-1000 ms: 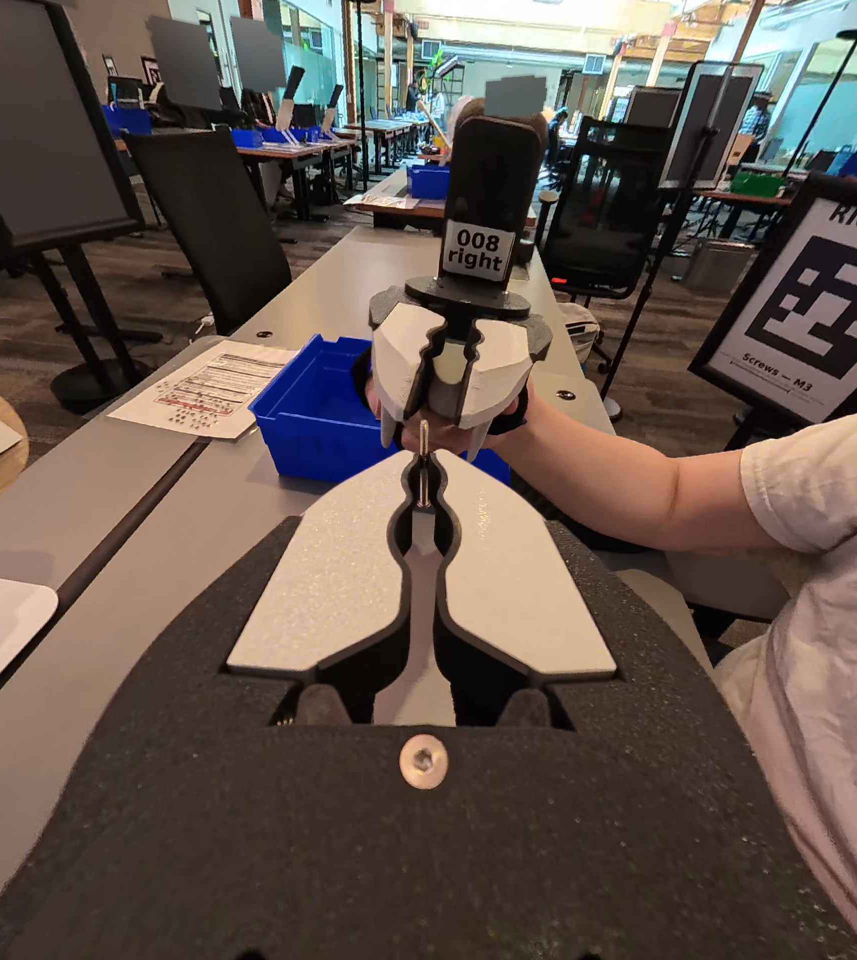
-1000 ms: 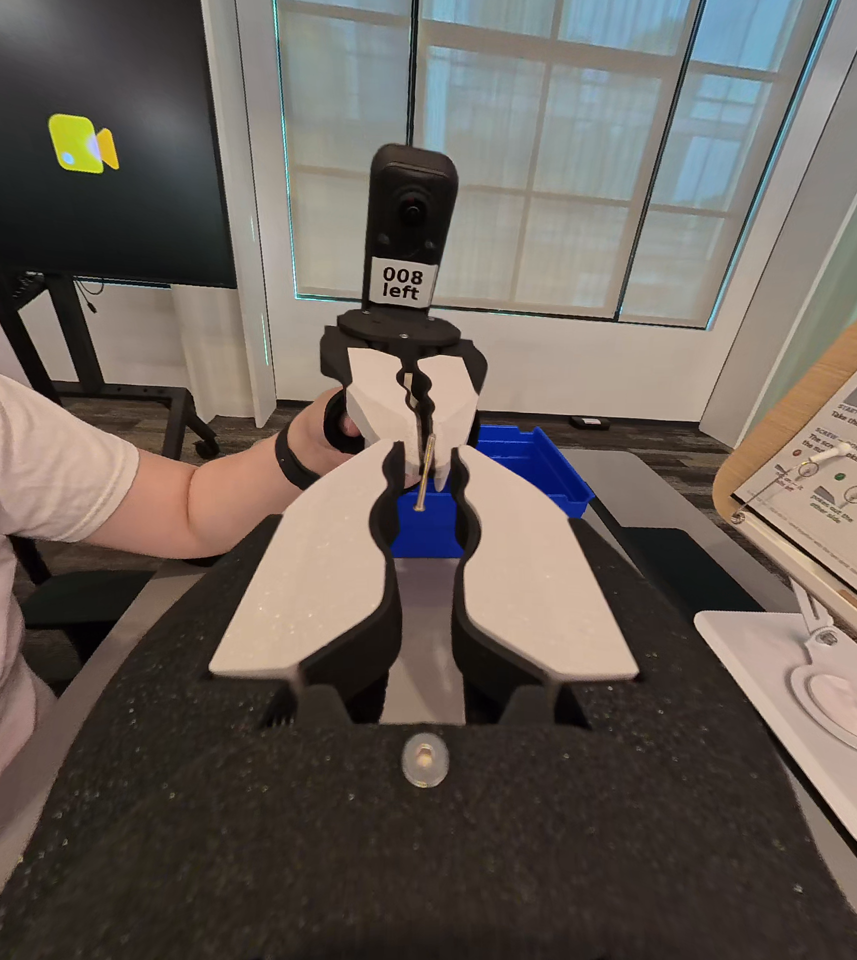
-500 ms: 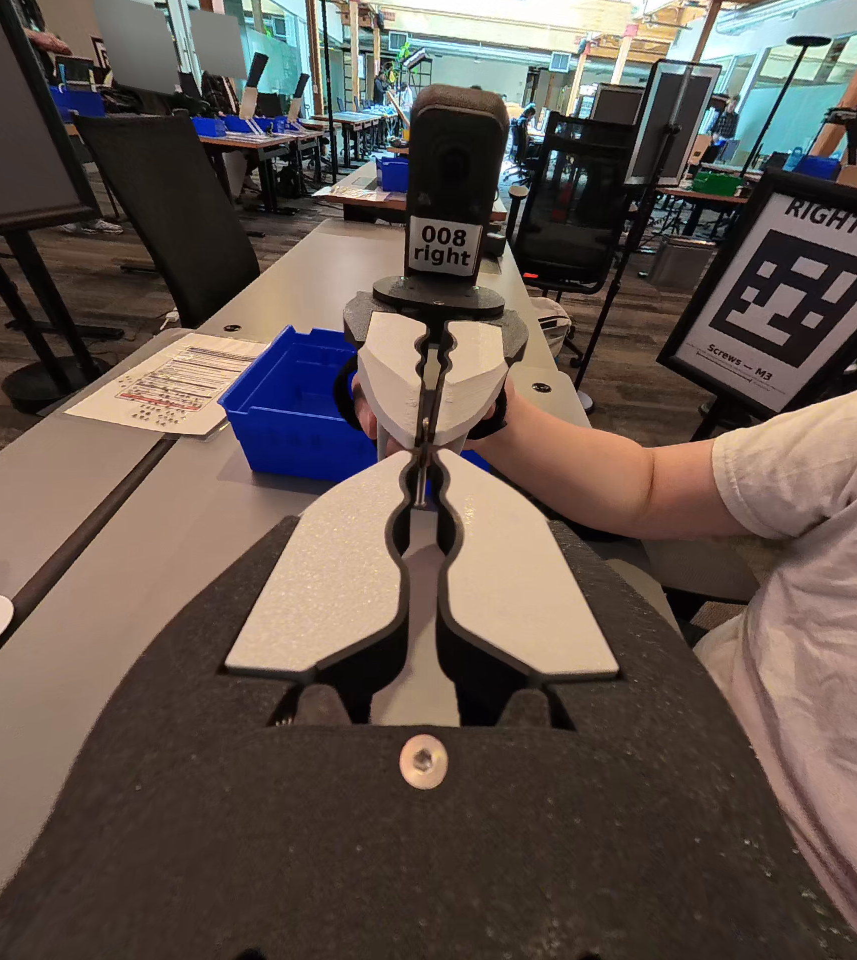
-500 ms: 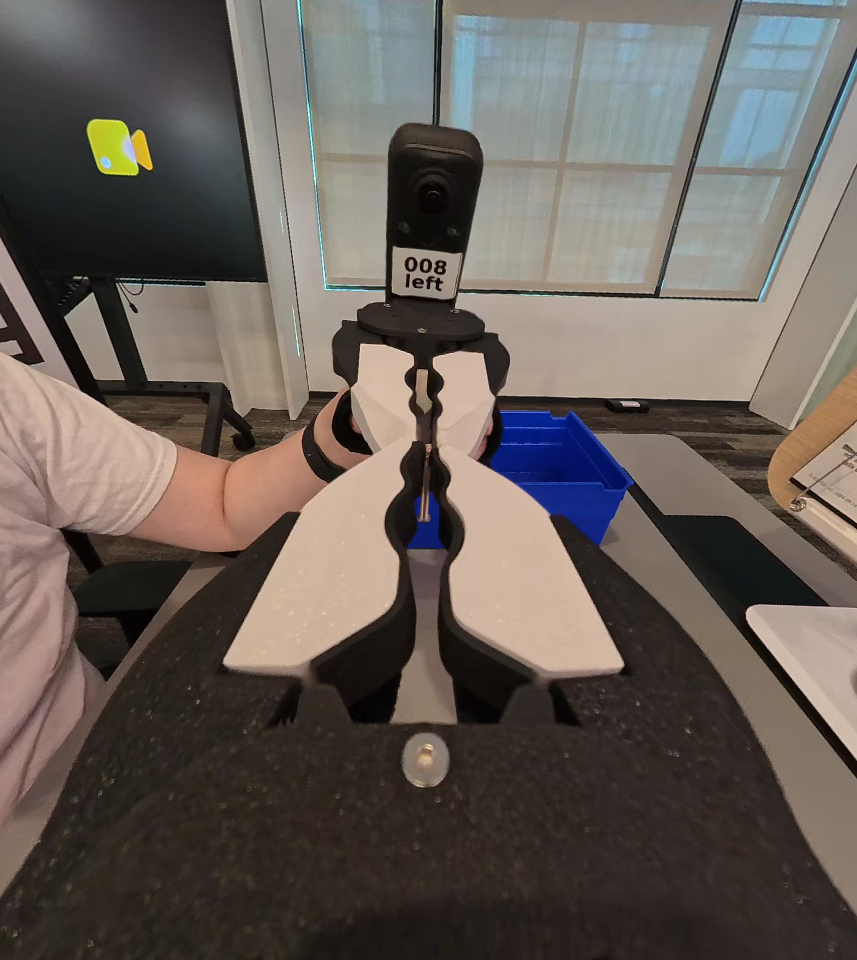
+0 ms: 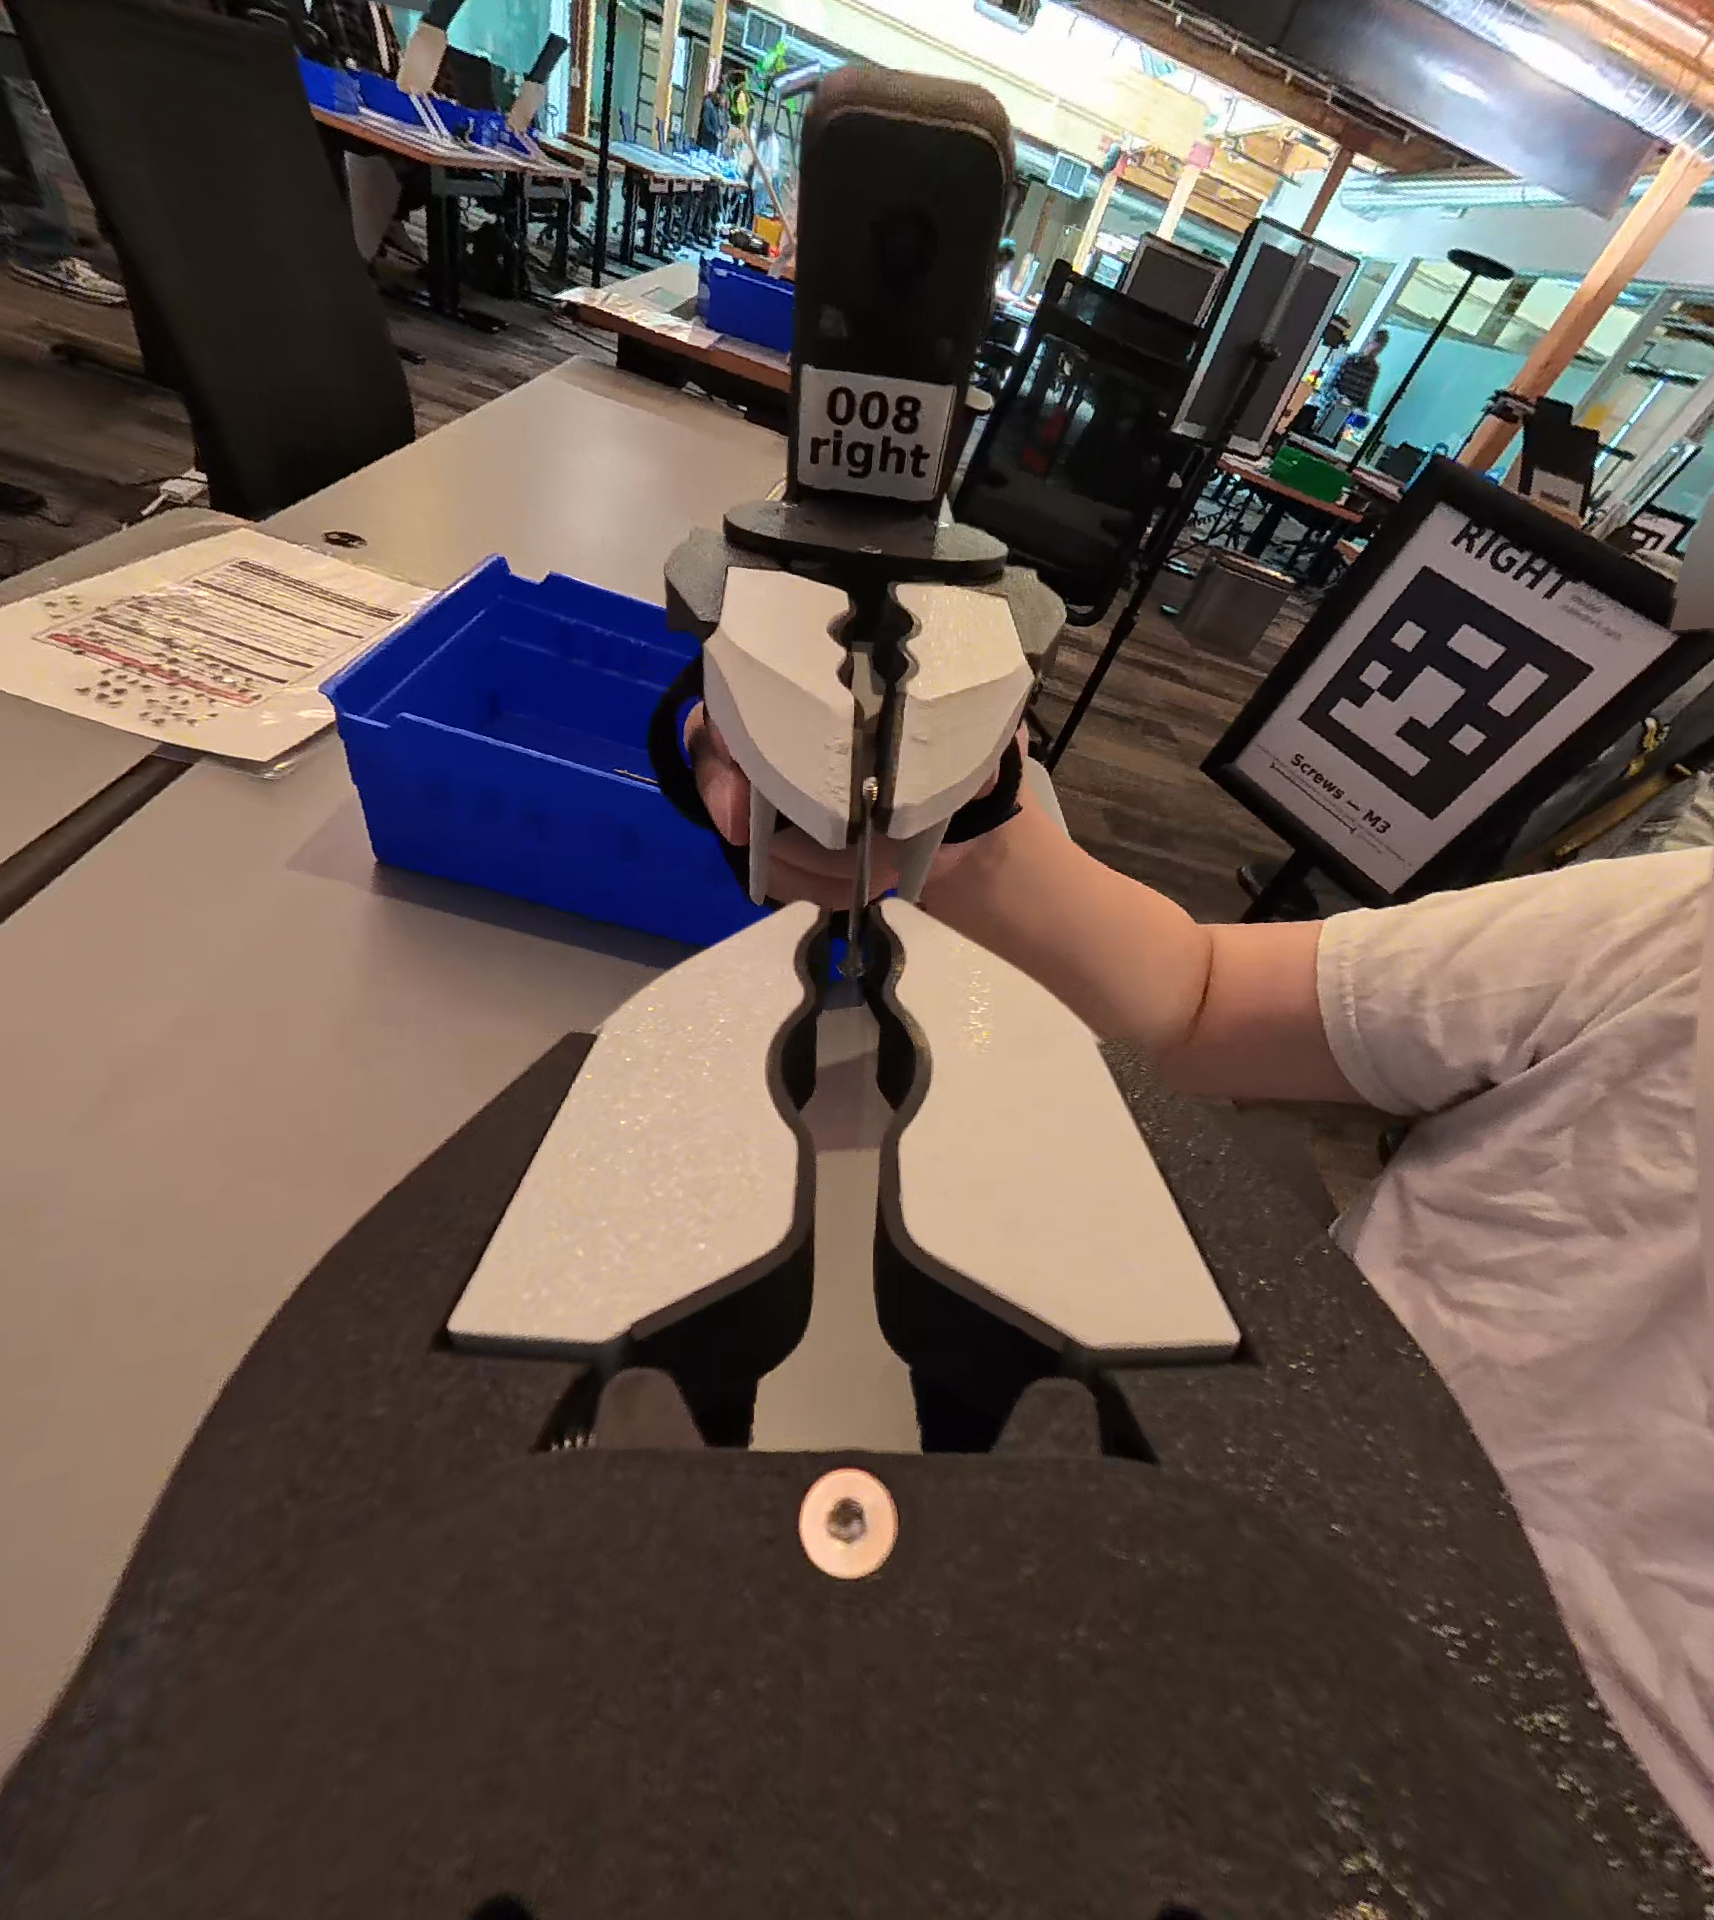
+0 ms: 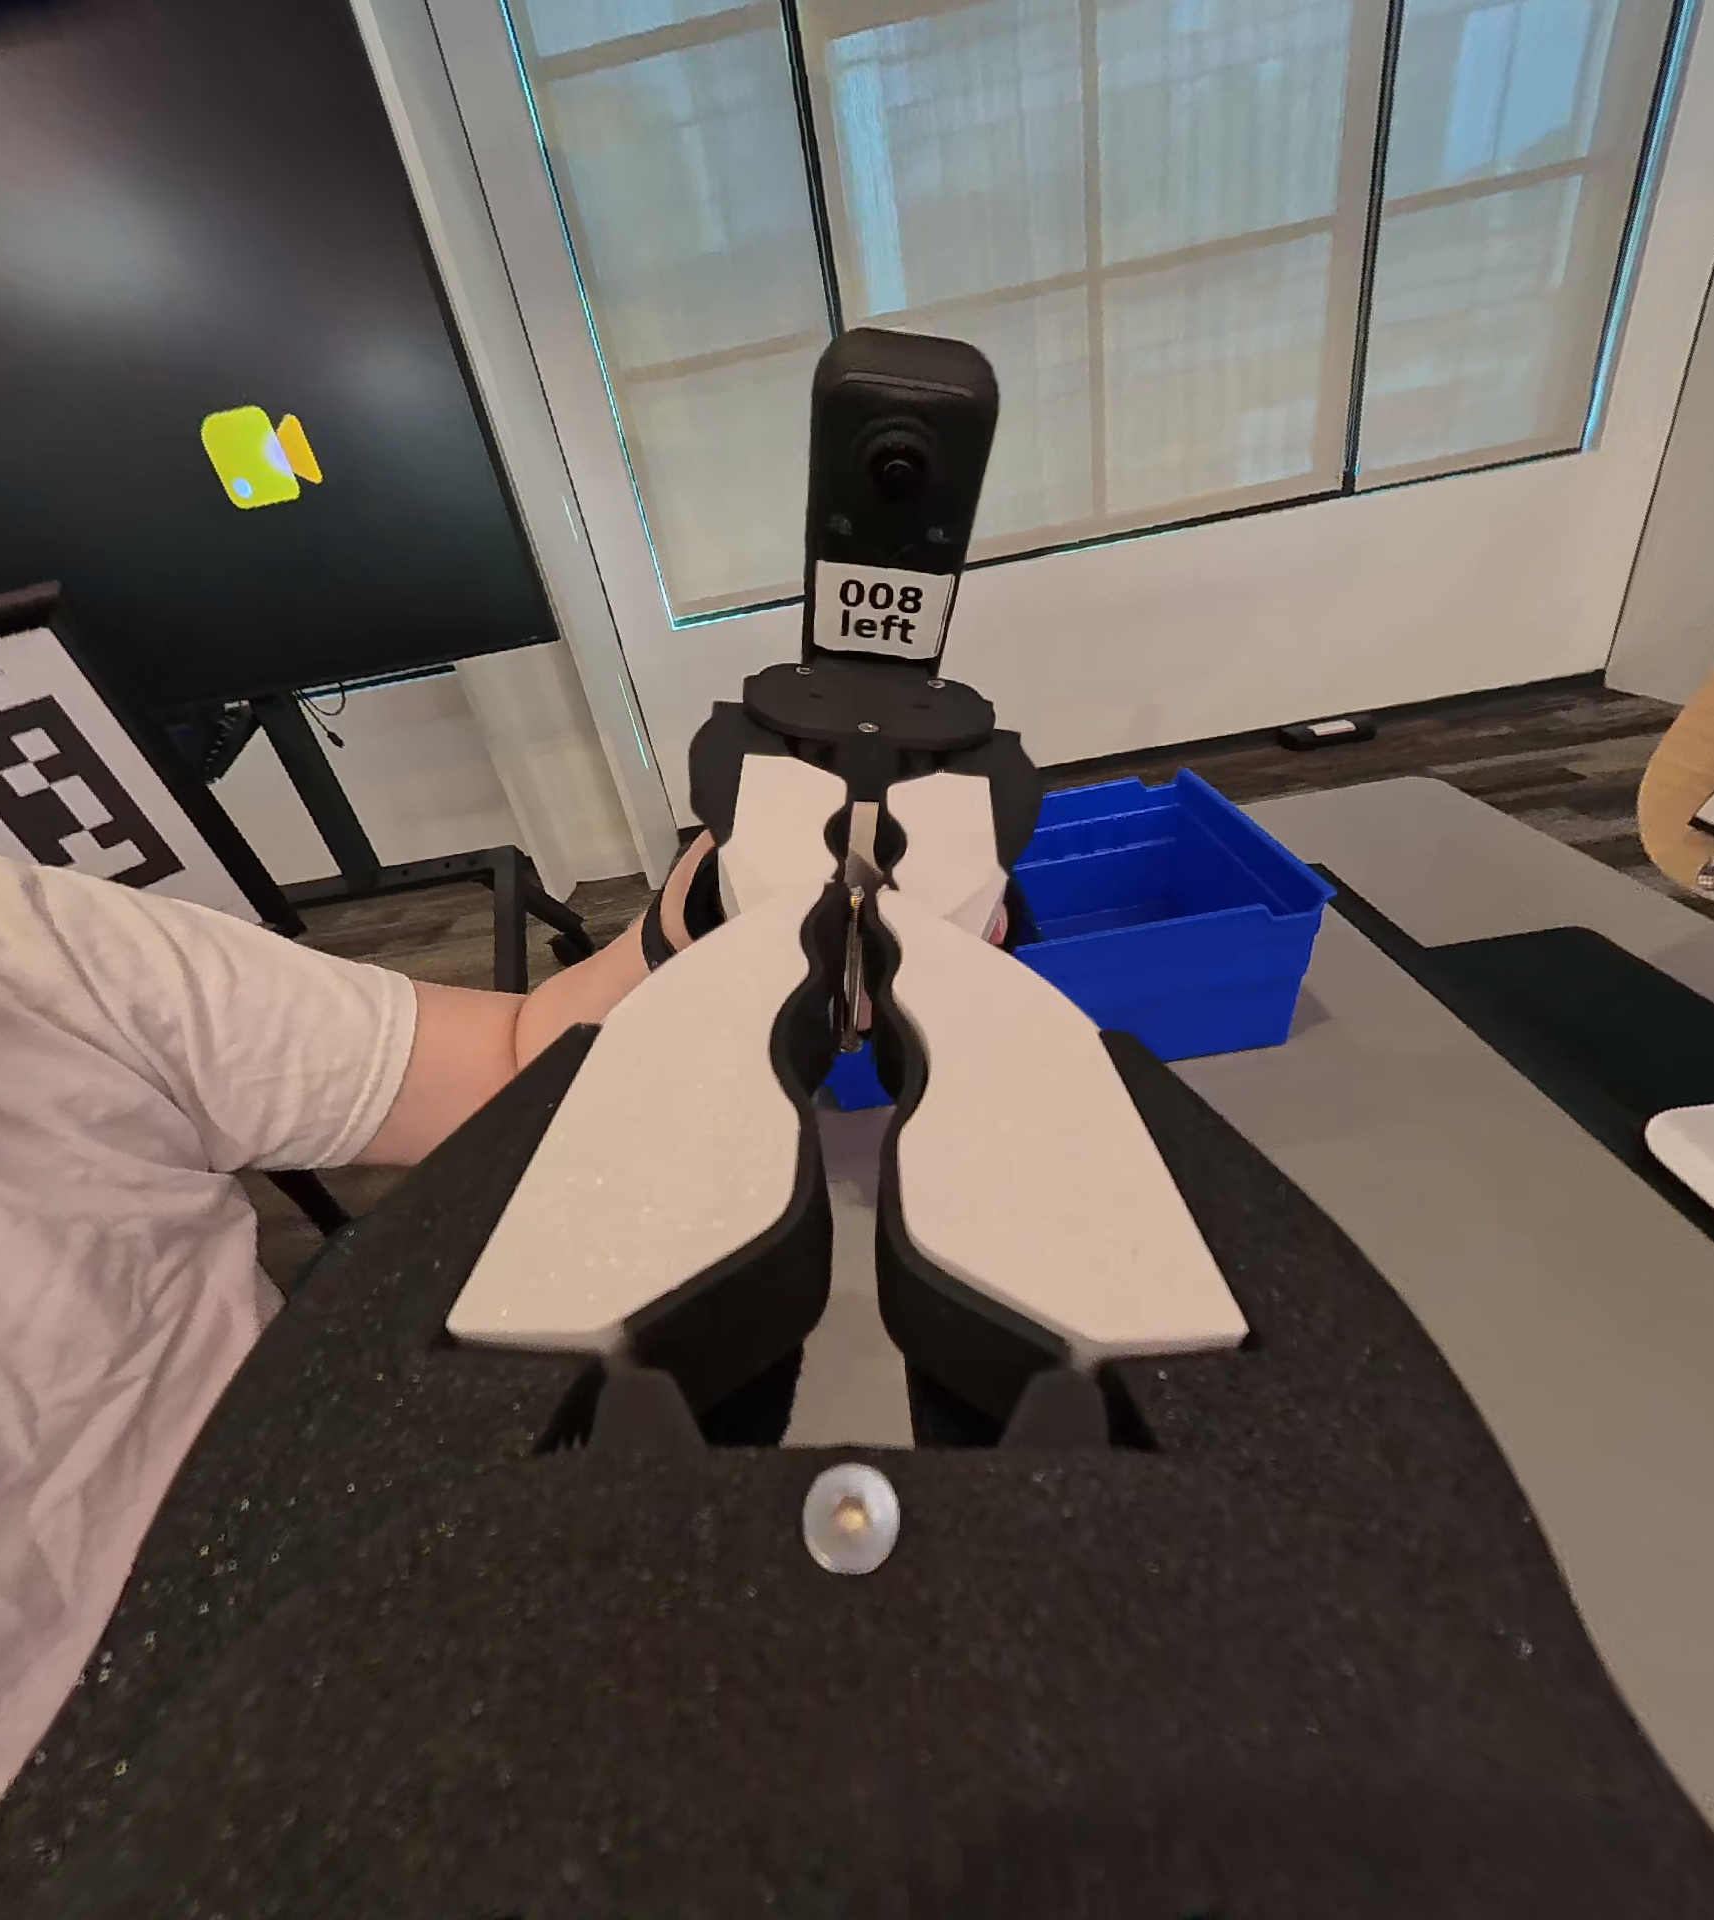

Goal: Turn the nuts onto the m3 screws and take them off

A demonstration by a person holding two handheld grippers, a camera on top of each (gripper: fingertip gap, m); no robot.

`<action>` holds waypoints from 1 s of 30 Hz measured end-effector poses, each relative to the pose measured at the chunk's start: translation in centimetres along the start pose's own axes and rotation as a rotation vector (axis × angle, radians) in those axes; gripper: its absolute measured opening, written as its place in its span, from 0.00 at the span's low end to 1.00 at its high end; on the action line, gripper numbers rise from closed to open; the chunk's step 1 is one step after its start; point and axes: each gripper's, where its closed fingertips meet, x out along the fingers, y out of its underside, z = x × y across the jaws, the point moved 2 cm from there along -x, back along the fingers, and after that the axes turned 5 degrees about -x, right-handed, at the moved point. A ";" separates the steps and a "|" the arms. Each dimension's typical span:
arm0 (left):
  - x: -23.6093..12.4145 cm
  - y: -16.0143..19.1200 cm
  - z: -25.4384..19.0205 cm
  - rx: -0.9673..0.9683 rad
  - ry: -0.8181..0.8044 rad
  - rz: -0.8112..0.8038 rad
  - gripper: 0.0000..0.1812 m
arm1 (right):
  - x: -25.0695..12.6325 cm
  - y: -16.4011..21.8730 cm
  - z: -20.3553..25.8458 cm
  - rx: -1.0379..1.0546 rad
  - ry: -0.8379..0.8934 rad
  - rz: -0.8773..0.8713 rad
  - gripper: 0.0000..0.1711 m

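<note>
While both grippers faced each other tip to tip above the grey tabletop (image 5: 209,1039), a printed sheet (image 5: 178,634) lay at the far left of the left wrist view with small dark bits of hardware scattered on it, too small to tell apart. Just right of that sheet sat the blue bin (image 5: 520,748), open-topped, its floor ribbed; one thin metal piece, possibly a screw, lay near its right wall, and little else could be made out inside.

Right of the bin, the left gripper (image 5: 848,940) had its white fingers drawn nearly together around the lower end of a slim M3 screw (image 5: 863,852), which stood almost upright in the air. The right gripper (image 5: 868,821) pinched the screw's upper end, its tips closed tight, held by a person's hand (image 5: 811,852). Whether a nut sat on the screw could not be told.

Farther right, a framed marker sign (image 5: 1435,707) stood on the floor.

From the right wrist view, the same screw (image 6: 851,977) ran between the closed right gripper (image 6: 848,935) and the left gripper (image 6: 858,883), with the bin (image 6: 1175,935) to their right on the tabletop (image 6: 1352,1195).
</note>
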 end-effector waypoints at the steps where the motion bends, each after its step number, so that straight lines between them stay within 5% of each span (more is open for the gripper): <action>1: 0.0 0.0 0.0 0.000 0.000 0.001 0.02 | 0.0 0.1 -0.1 0.012 0.003 0.005 0.01; 30: 0.5 0.4 1.2 -0.079 -0.018 -0.010 0.01 | -0.3 0.7 -1.3 0.093 0.027 -0.003 0.02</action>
